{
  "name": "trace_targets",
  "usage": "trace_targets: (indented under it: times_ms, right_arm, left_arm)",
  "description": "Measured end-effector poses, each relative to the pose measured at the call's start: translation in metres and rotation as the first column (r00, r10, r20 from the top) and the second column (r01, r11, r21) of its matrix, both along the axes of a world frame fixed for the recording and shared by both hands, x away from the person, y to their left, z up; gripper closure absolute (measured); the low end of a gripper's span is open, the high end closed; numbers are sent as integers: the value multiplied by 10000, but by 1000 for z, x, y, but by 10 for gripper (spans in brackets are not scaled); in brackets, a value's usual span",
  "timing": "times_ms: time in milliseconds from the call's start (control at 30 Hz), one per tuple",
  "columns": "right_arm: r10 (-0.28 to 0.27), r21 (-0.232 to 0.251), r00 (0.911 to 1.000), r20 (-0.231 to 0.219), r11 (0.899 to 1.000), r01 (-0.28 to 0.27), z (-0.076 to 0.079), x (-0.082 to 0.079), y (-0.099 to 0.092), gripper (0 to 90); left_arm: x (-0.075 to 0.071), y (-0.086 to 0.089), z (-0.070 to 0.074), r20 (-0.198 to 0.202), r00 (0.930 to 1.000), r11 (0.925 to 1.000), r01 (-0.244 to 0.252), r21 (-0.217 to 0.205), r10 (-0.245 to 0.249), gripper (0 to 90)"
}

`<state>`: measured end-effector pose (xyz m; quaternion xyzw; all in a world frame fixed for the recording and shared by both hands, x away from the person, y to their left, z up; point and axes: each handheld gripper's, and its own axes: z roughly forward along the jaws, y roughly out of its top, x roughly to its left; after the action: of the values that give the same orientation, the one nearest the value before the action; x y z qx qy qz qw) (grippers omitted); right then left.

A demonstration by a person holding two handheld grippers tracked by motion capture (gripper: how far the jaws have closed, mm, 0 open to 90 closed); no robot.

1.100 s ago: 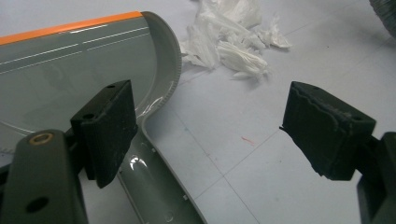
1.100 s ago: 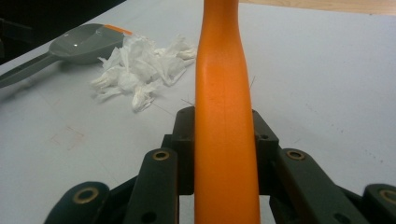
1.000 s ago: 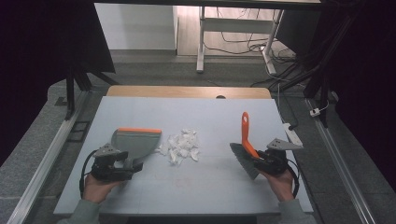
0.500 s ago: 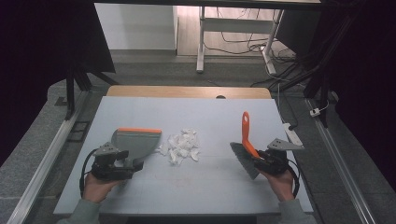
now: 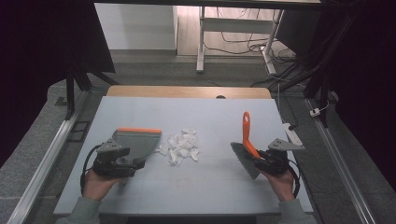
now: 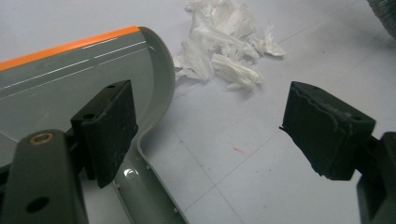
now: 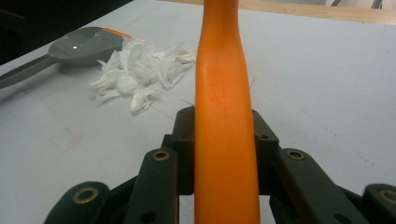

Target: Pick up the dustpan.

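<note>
Gripping unmarked orange brush [image 7: 226, 116], right tool [image 7: 224, 140]

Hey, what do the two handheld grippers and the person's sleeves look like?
Both the left gripper and the right gripper are black, each topped by a grey three-cornered plate and trailing a black cable. Their jaws are blocky black pads on linkage arms with brass-coloured pivots. The sleeves are grey-green.

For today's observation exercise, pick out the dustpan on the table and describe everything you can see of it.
The dustpan is grey, plastic-looking, with an orange strip along its front lip and a long grey handle. It lies flat on the pale table, on the person's left, with shredded white paper beside it. In the left gripper view its handle runs between the open jaws of the left hand-held gripper, one jaw over the pan's back edge; neither is clamped on it. Its tray looks empty.
</note>
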<state>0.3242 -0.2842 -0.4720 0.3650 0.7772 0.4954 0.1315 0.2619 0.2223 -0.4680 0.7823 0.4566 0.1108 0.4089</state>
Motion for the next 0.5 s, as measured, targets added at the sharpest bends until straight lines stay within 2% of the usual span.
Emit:
trace_targets:
  times_ms: [67, 300, 500]
  right_arm:
    - [-19, -7, 10000, 11, 10000, 19, 0, 0, -1, 704]
    - [-96, 72, 10000, 16, 9999, 96, 1, 1, -5, 704]
    - [-96, 30, 9999, 101, 9999, 96, 3, 1, -5, 704]
  left_arm:
    - [1, -2, 5, -27, 10000, 9998, -44, 193, 44, 184]
    - [6, -9, 21, -500, 9979, 9952, -376, 903, 423, 167]
    - [5, -2, 23, -671, 9946, 9903, -704, 1199, 788, 153]
